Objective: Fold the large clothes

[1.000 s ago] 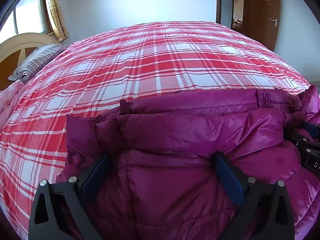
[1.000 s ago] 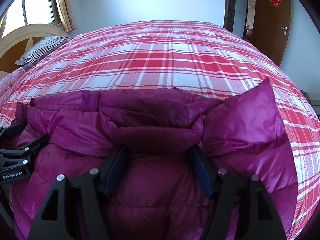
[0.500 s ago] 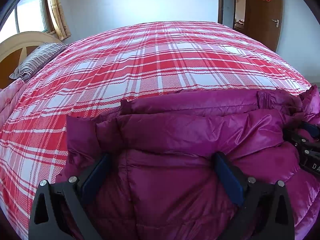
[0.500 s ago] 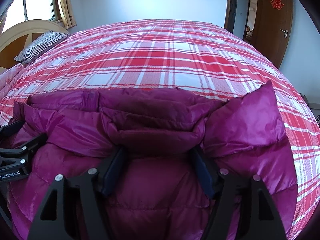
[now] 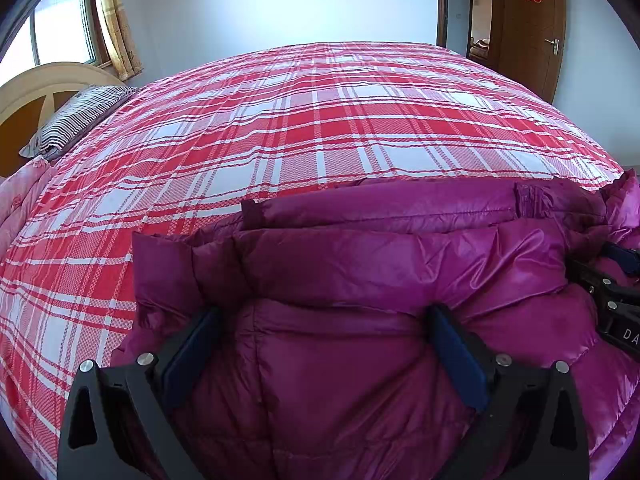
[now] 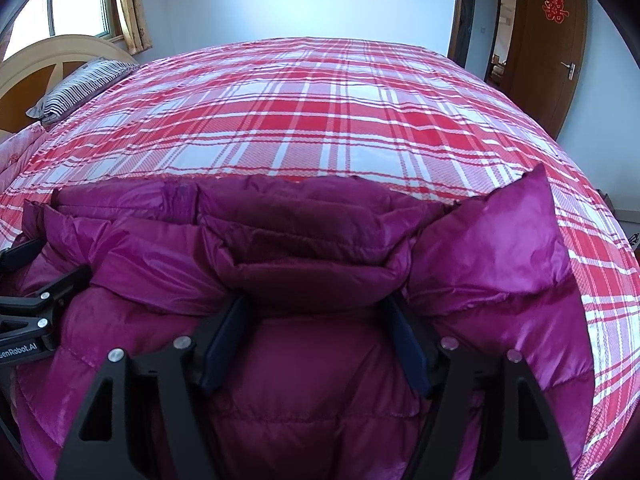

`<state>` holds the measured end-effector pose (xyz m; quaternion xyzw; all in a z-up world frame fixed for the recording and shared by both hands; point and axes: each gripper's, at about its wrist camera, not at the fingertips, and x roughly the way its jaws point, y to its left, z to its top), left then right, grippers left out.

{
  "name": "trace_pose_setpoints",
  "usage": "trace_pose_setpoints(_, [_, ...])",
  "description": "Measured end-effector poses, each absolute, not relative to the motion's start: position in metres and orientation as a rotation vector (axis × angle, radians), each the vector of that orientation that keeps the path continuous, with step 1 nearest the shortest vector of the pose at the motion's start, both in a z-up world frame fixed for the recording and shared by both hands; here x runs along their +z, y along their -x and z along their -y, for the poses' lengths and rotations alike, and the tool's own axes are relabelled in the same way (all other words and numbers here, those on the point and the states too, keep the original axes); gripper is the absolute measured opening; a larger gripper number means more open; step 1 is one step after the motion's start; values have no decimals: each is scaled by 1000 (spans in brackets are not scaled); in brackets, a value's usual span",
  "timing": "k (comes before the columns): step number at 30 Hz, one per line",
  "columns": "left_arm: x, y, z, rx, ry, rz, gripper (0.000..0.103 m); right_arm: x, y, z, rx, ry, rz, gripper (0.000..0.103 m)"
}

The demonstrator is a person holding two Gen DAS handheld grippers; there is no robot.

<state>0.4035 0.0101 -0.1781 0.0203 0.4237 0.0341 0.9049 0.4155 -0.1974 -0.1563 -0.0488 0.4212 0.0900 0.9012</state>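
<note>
A magenta puffer jacket lies folded near the front edge of a bed with a red and white plaid sheet. My left gripper presses down into its left part with the jaws spread wide and the fingertips tucked under a thick fold. My right gripper is open too, sunk into the jacket on the right, with puffy fabric bulging between its blue pads. Each gripper shows at the edge of the other's view: the right gripper and the left gripper. One corner of the jacket sticks up at the right.
A striped pillow lies against the curved headboard at the far left, under a window with a curtain. A brown door stands at the far right. Beyond the jacket the plaid sheet stretches flat.
The right gripper's jaws have spread very slightly. The jacket and the left gripper have kept still.
</note>
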Motion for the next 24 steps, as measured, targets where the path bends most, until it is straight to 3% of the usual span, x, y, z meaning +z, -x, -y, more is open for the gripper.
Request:
trace_pose_setpoints(16, [-178, -404, -10, 69, -41, -875, 102, -154, -417, 195, 169, 121, -872, 74])
trace_pose_setpoints(24, [-179, -404, -11, 67, -37, -873, 102, -118, -370, 187, 219, 26, -788, 76])
